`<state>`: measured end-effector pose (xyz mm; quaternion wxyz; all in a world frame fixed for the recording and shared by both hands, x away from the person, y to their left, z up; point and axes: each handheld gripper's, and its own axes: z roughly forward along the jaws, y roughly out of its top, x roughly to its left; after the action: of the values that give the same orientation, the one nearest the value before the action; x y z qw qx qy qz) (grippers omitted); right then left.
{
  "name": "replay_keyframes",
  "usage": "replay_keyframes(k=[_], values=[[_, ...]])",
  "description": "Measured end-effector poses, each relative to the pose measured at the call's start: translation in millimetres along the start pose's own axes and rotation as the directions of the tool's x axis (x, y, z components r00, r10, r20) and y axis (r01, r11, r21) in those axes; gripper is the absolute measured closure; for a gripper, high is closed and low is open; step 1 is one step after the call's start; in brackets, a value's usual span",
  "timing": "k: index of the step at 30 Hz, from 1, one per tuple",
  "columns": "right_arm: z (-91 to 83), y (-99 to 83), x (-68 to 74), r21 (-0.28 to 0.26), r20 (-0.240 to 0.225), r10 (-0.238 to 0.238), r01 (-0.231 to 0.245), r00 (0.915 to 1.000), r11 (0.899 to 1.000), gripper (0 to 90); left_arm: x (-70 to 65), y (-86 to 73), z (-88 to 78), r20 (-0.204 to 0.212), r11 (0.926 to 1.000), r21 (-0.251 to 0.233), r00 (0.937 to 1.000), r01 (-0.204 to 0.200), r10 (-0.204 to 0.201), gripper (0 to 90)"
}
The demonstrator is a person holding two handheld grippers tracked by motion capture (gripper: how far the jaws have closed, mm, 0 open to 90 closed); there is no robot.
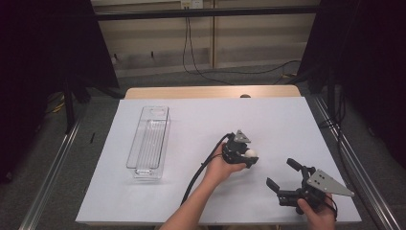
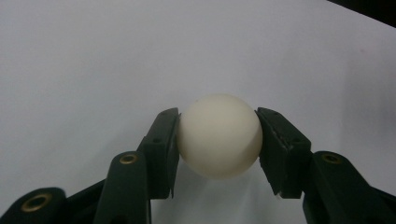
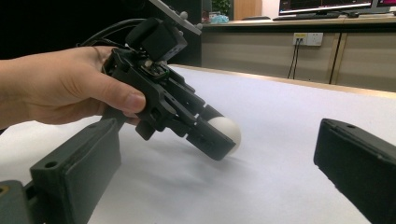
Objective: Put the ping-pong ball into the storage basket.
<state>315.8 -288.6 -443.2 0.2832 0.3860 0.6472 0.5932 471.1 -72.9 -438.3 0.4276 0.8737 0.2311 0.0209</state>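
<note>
The left gripper [image 1: 243, 159] has its two black jaws closed on a small white ball [image 2: 219, 135], one pad on each side at about the widest part, as its own view shows plainly. From above, the ball [image 1: 251, 154] sits right of the middle of the white-covered table [image 1: 191, 120], toward the near edge, and in the right gripper view it looks to be resting on or just off the sheet; I cannot tell which. The right gripper [image 1: 283, 178] waits near the table's near right corner with its jaws spread wide and nothing between them, pointing toward the ball. A clear plastic bin [image 1: 149, 142], long and narrow, stands well apart toward the left side of the table, empty as far as I can see. The ball looks smooth, matte and hollow, so I would guess it is very light and fairly stiff, though hard squeezing might dent it. Being round and slick, it could squirt out if the pads sit off its middle; the present hold across the widest part seems the sound one. Once released, it will probably roll or bounce.
</note>
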Motion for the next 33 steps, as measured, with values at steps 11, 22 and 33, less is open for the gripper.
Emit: replay_keyframes(k=[11,22,33], values=[[1.0,-0.5,-0.3,0.007,-0.012,-0.014,0.014,0.9998,1.0,0.2,4.4,-1.2,-13.9,-0.004,0.9998,-0.012,0.9999,0.016,-0.016,51.2],[1.0,-0.5,-0.3,0.008,-0.012,-0.013,0.013,0.9998,1.0,0.3,6.7,-1.4,-23.4,-0.02,0.9997,-0.008,0.9995,0.025,-0.025,51.2],[1.3,-0.4,-0.4,0.006,-0.011,-0.013,0.013,0.9999,1.0,0.3,8.9,-2.3,-28.3,-0.021,0.9991,-0.018,0.999,0.039,-0.04,51.2]])
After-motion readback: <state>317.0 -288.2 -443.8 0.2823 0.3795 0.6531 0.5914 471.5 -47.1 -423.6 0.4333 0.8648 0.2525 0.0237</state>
